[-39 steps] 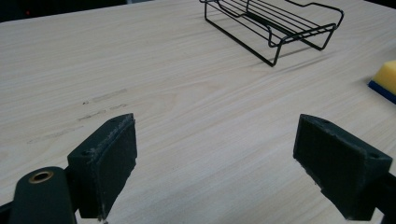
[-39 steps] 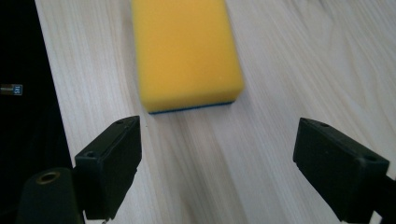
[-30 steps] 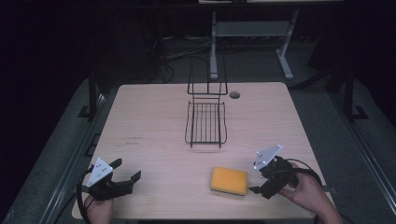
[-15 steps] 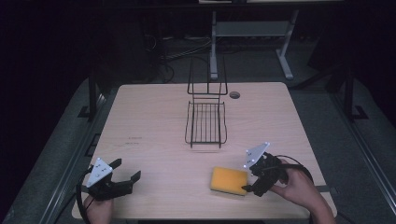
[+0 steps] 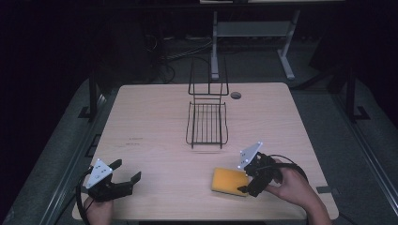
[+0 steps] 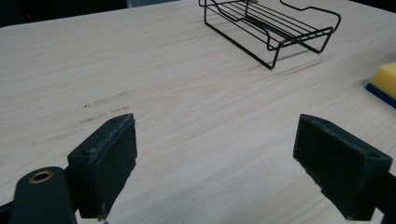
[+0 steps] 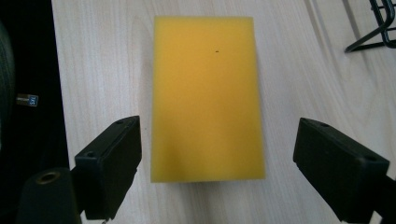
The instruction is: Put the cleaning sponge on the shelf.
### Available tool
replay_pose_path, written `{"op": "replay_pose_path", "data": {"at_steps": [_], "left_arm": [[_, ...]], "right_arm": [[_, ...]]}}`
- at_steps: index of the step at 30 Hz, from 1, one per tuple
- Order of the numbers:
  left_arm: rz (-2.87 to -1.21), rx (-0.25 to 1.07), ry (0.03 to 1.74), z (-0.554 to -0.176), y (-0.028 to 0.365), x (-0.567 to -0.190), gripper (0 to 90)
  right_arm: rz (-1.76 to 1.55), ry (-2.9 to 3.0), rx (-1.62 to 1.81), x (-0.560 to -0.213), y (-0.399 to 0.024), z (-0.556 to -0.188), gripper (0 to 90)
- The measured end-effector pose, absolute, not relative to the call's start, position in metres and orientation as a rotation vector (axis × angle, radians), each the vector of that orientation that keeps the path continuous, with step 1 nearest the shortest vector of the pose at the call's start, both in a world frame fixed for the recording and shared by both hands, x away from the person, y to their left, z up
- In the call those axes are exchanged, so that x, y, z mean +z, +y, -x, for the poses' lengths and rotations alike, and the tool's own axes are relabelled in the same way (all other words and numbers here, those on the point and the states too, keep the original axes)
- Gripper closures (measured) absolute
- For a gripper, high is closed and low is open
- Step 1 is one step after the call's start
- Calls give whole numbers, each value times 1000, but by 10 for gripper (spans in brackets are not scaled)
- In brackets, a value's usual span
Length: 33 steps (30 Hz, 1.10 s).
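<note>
The right tongs [image 5: 245,180] sit at the near right of the table [image 5: 155,122], right up against the yellow sponge [image 5: 229,181], and the jaws are spread wide. In the right gripper view the sponge [image 7: 205,98] lies flat on the wood, long side running away from the camera, its near end just between the 2 black pads [image 7: 114,163]. Neither pad touches it: there is bare wood on each side, more on the right. That line-up looks deliberate, the jaws squared to the narrow width so a squeeze would catch both long edges.

Over at the near left corner, the left tongs [image 5: 123,180] rest low by the table edge, jaws also wide apart and holding nothing. In the left gripper view there is plain wood between them, with a corner of the sponge [image 6: 384,83] off to the far right showing a blue underside. That hand reads as parked, out of the way.

Mid-table stands the black wire rack [image 5: 207,123], open side up with a tall back frame, well apart from the sponge. It is the only obvious place for the sponge to go, so my read is a pick-up is about to begin: push a touch further forward, then close. The sponge is soft, so it should give under the pads.
</note>
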<state>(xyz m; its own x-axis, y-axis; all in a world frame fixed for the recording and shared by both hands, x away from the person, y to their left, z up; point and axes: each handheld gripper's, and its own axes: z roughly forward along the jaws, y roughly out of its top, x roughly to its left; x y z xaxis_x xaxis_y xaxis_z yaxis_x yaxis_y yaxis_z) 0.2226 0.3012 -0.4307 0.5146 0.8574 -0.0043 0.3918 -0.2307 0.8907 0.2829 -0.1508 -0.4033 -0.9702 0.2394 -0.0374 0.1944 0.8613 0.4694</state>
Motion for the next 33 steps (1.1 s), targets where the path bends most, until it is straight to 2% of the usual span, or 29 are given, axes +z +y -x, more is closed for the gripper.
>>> {"op": "replay_pose_path", "data": {"at_steps": [33], "left_arm": [[-1821,632,1037,-222,302,-430,128]], "right_arm": [[-320,3004,682,-415,-122,-293,147]]}}
